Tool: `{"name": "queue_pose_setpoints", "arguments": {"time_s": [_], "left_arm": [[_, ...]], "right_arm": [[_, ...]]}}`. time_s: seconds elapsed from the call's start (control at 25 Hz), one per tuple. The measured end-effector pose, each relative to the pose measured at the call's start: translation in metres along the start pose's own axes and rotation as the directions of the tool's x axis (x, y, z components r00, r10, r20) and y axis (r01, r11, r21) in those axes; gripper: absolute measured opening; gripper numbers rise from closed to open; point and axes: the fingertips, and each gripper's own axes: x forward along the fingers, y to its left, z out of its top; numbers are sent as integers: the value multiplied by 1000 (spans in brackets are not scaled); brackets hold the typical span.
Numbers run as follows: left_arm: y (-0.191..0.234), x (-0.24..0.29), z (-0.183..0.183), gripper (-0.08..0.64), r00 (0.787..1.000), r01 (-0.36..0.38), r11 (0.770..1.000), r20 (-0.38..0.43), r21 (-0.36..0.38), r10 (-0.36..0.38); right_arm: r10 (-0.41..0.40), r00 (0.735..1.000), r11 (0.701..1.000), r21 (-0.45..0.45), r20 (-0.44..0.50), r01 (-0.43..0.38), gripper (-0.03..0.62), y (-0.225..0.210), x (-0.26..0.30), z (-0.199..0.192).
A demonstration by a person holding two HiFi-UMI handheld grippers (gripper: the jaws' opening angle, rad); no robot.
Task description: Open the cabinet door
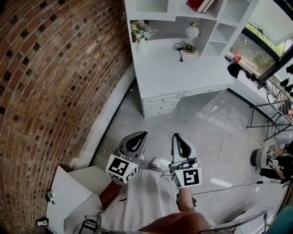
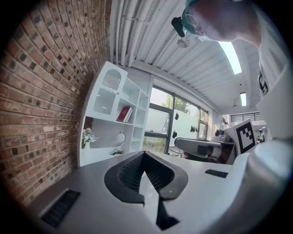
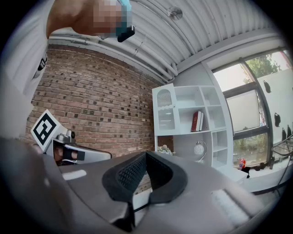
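Cabinet door [image 1: 151,4] cropped at top, details unclear

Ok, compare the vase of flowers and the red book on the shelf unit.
The vase of flowers stands in the low nook beside the brick wall; the red book sits a shelf higher, further from it. The vase is white with pale blooms; the book red. Both are in the white shelf unit.
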Motion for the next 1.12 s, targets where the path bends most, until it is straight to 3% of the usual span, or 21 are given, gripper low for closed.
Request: {"name": "queue_pose_setpoints", "arguments": {"time_s": [0.44,0.64,1.12], "left_arm": [[-23,-10,5,9,999,-37,999,18,14,37],[-31,-7,7,9,998,-58,998,19,28,57],[-70,16,-7,9,999,-45,997,1,59,45]], "right_arm": [[26,999,998,50,46,-29,11,-4,-14,4],[49,998,999,10,40,-50,11,-5,-18,7],[-11,999,998,58,53,8,11,-53,-53,-14]]}}
